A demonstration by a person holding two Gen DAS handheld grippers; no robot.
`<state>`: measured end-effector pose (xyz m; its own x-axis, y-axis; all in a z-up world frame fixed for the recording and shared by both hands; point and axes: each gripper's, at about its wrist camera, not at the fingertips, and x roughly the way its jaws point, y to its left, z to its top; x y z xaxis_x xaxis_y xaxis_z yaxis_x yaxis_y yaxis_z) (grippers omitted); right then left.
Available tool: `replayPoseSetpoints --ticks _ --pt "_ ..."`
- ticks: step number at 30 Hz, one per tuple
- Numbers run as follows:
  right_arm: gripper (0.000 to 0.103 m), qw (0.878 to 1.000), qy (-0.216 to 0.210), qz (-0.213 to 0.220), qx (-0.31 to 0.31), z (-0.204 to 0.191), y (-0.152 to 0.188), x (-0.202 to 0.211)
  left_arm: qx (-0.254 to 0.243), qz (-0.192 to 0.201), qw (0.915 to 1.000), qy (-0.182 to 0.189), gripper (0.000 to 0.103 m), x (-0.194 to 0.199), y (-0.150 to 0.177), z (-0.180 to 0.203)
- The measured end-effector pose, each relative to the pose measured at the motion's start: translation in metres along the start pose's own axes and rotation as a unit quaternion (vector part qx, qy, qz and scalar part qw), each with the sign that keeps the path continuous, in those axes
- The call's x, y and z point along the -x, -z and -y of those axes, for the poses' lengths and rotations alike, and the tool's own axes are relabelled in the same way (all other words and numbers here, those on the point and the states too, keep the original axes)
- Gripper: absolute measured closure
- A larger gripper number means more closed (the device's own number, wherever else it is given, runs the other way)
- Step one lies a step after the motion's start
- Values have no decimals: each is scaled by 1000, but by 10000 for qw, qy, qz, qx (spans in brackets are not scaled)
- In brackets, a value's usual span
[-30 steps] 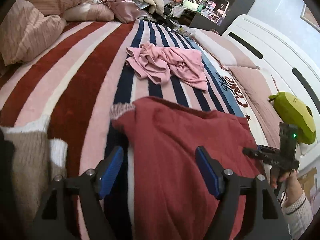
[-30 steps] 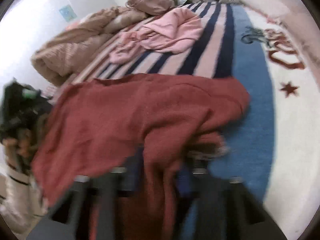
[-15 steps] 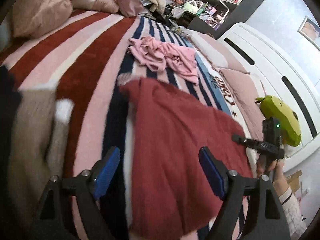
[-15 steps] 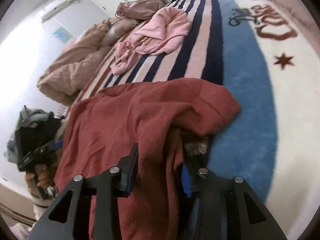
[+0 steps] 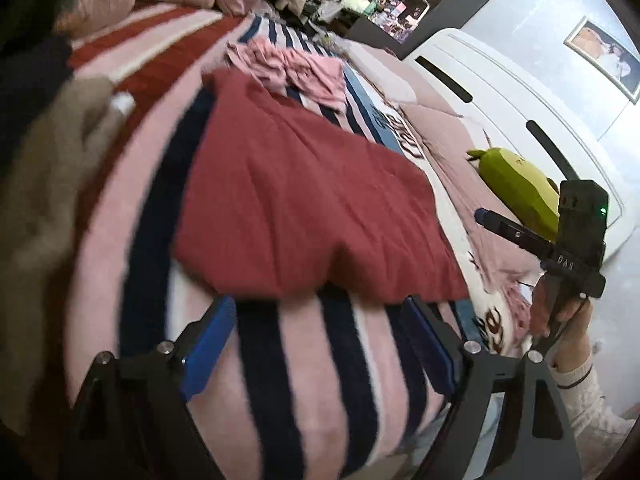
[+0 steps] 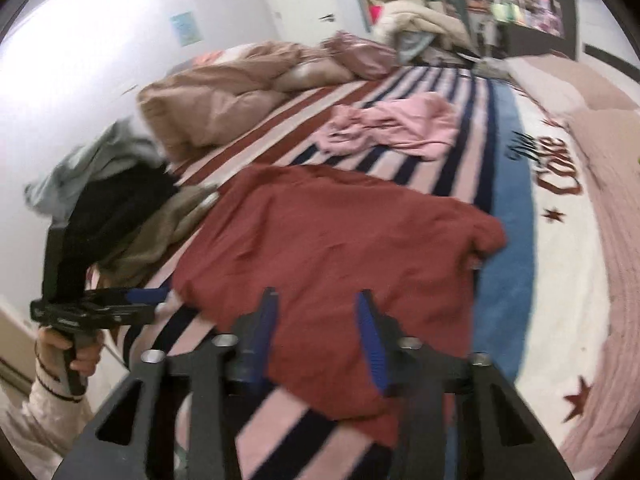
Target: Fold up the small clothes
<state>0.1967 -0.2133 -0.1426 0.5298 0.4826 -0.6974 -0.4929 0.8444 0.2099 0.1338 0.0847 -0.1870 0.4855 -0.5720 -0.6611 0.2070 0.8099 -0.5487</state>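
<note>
On bed [image 5: 280,380] | garment [image 5: 304,200] beyond opening, empty left fingers [image 5: 208,340] | between closing right fingers [image 6: 370,344] (loose)

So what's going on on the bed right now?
A person is folding clothes on the striped blanket with a handheld gripper in each hand. The dark red garment lies spread out and roughly flat. The left gripper is open and opening wider, just short of the garment's near edge, nothing between its fingers. The right gripper hovers over the garment's near part, jaws closing, apparently not gripping it. A crumpled pink garment waits further up the bed.
</note>
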Motion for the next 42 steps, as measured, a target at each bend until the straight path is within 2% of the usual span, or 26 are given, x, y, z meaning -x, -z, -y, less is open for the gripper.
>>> replayPoseSetpoints --ticks 1,2,5,6,9,11,14,16,17,19,22,25,27,30,32,36,37,39,40,42 --pt "94 9996 -71 -189 202 -11 4 -11 74 -75 9999 76 20 -6 4 0" --pt "96 9991 -86 -297 304 -18 7 -17 144 -117 9997 142 20 -10 7 1" --pt "96 9972 -42 -564 494 -28 19 -42 409 -68 9982 425 19 -20 9 -1" --pt "96 9971 -53 -600 456 -29 22 -49 557 32 9975 444 14 -23 7 -4" --pt "96 9969 -95 -677 380 -31 25 -65 1028 416 9930 397 12 -29 -4 -15" --pt "96 9953 41 -792 551 -36 29 -73 1203 714 9895 365 12 -31 -13 -21" --pt "95 9931 123 -959 662 -39 36 -84 1338 842 9869 313 12 -41 -25 -24" --pt "95 9926 110 -994 683 -38 42 -87 1294 895 9875 126 14 -47 -32 -21" --pt "95 9925 120 -980 717 -39 43 -87 1280 916 9875 47 21 -49 -35 -19" --pt "95 9925 132 -938 766 -39 45 -84 1262 928 9876 -106 51 -51 -41 -15" --pt "96 9943 35 -906 564 -32 44 -78 865 967 9910 -340 80 -54 -51 3" --pt "96 9977 7 -631 261 -20 40 -58 162 1261 9902 -571 92 -43 -60 32" --pt "95 9990 185 -392 87 -6 37 -41 -600 1375 9866 -647 93 -38 -66 63" --pt "93 9984 380 -65 -415 24 32 -16 -1294 1136 9841 -446 94 -50 -70 98" --pt "93 9948 546 173 -838 48 31 1 -1550 840 9843 -98 95 -71 -68 117" --pt "93 9877 809 516 -1237 74 30 26 -1954 188 9801 306 96 -118 -54 148" --pt "93 9856 859 612 -1322 80 30 32 -2032 -17 9779 499 96 -127 -47 153" --pt "93 9829 871 722 -1456 87 30 41 -2170 -610 9682 1085 96 -152 -34 158" --pt "93 9815 857 769 -1532 91 30 44 -2147 -784 9667 1151 96 -160 -29 158" --pt "93 9805 834 796 -1591 92 32 46 -2126 -958 9677 962 96 -175 -22 157"
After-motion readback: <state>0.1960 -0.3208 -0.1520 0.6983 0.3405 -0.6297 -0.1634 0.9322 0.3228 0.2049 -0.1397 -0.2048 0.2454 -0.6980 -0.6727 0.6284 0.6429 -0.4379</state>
